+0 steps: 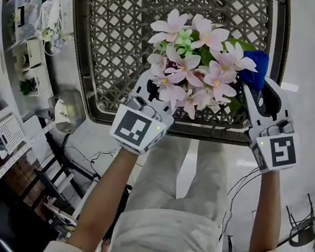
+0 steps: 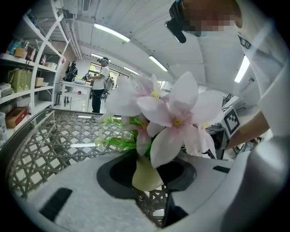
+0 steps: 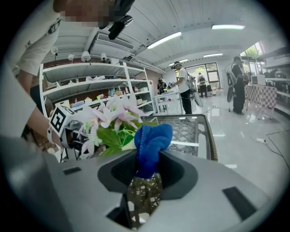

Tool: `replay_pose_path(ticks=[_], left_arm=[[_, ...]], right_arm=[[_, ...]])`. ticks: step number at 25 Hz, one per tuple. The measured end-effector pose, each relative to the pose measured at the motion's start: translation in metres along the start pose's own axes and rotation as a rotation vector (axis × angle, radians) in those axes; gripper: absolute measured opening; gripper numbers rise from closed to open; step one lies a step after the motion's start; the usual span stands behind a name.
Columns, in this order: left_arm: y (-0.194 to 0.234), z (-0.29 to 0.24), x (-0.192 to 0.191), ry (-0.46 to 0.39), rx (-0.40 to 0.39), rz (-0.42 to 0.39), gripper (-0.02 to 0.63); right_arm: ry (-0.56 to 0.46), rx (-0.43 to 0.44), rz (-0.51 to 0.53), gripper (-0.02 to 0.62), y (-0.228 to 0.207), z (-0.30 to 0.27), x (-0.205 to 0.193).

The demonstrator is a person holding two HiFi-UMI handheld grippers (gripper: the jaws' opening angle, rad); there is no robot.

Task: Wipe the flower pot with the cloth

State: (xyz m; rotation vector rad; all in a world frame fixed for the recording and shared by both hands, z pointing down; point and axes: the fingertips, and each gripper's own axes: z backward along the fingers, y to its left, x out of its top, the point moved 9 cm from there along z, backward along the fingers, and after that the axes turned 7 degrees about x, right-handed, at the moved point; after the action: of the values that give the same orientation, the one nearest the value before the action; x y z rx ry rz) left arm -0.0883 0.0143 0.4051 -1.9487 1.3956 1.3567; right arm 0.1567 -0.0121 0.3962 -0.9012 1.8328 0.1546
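Note:
A bunch of pink artificial flowers (image 1: 193, 62) with green leaves stands on the woven wicker table (image 1: 125, 32). The pale cream flower pot (image 2: 147, 176) is hidden under the blooms in the head view. In the left gripper view it sits between the jaws of my left gripper (image 2: 148, 183), which is shut on its lower part. My left gripper (image 1: 154, 92) reaches in from the near left. My right gripper (image 1: 261, 91) is at the bouquet's right side, shut on a bunched blue cloth (image 3: 152, 145). The cloth (image 1: 257, 67) rests against the leaves.
The wicker table's near rim (image 1: 169, 127) runs just ahead of both hands. White shelving (image 1: 13, 55) with boxes lines the left side. Cables lie on the floor (image 1: 302, 226) at the right. Other people stand far off in the room (image 3: 183, 88).

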Motion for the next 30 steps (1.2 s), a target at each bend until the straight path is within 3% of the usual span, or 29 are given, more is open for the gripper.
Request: replay_pose_path(ticks=[6, 12, 17, 23, 30], left_arm=[[0.000, 0.000, -0.001, -0.005, 0.004, -0.001, 0.135], [-0.001, 0.000, 0.000, -0.008, 0.007, -0.011, 0.135], [-0.002, 0.001, 0.000, -0.011, 0.008, -0.019, 0.134], [-0.002, 0.001, 0.001, -0.015, 0.013, -0.020, 0.133], [-0.002, 0.001, 0.001, -0.013, 0.014, -0.025, 0.133]], right_arm=[[0.001, 0.032, -0.011, 0.138, -0.019, -0.022, -0.005], [-0.026, -0.010, -0.015, 0.140, -0.034, -0.034, 0.003], [0.010, -0.054, -0.001, 0.140, -0.051, -0.043, 0.004], [0.107, 0.091, 0.111, 0.140, -0.038, -0.062, 0.005], [0.127, 0.140, 0.157, 0.140, -0.028, -0.068, 0.006]])
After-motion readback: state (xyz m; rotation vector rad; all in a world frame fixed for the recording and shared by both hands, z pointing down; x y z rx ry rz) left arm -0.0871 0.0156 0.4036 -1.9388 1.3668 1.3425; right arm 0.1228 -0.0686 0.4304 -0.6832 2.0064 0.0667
